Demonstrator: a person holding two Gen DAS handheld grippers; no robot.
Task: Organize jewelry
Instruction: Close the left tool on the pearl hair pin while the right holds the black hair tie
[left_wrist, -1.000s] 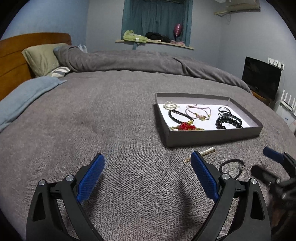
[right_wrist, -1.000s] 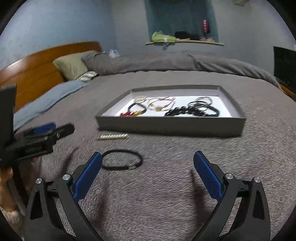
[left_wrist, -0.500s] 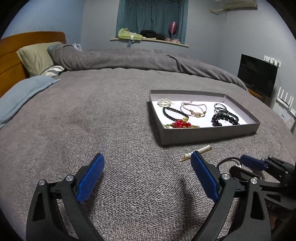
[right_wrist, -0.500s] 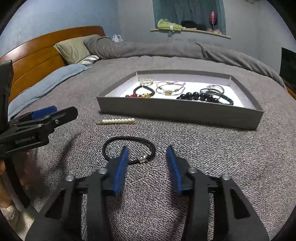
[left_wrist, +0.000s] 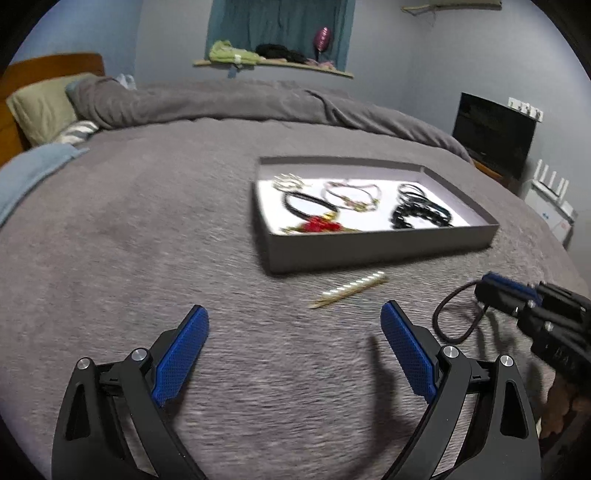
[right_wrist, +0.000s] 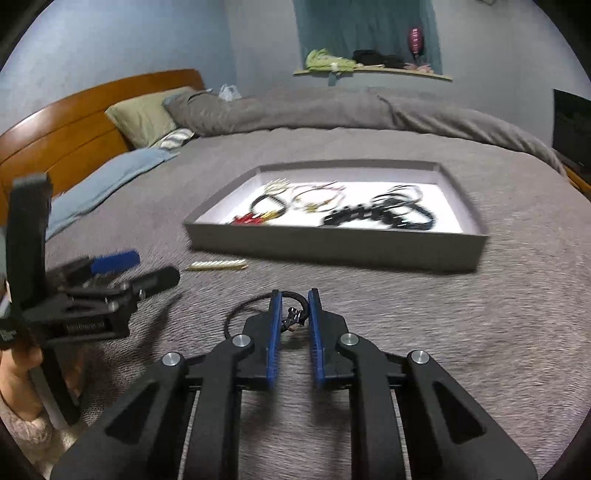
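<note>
- Two hand-held grippers over a grey bed (left_wrist: 129, 229), both with blue finger pads.
- Left hand-held gripper (left_wrist: 293, 354): jaws wide apart, nothing between them, hovering above the bedspread near the bed's near edge.
- Right hand-held gripper (right_wrist: 294, 328): jaws drawn close together around the clasp of a black cord loop (right_wrist: 255, 301); a narrow gap shows between the pads, and whether they actually pinch the clasp cannot be told. In the left wrist view the loop (left_wrist: 448, 315) hangs from the tips, partly off the bedspread.
- Tray (left_wrist: 373, 251): shallow grey box with white floor, on the bed beyond both grippers, toward the right side.
- Tray contents, blurred: a red piece (left_wrist: 319, 224) at the near left corner, a black bracelet (left_wrist: 308, 205) behind it, a pale gold piece (left_wrist: 288, 181) at the far left, a pink-and-gold bracelet (left_wrist: 352, 194) mid-tray, black bead bracelets (left_wrist: 419, 212) at the right.
- Pearl clip (left_wrist: 351, 288): gold bar with a row of white beads, flat on the bedspread just before the tray's near wall, between the tray and the grippers, apart from the loop.
- Olive pillow (left_wrist: 40, 107) at the headboard (right_wrist: 70, 122).
</note>
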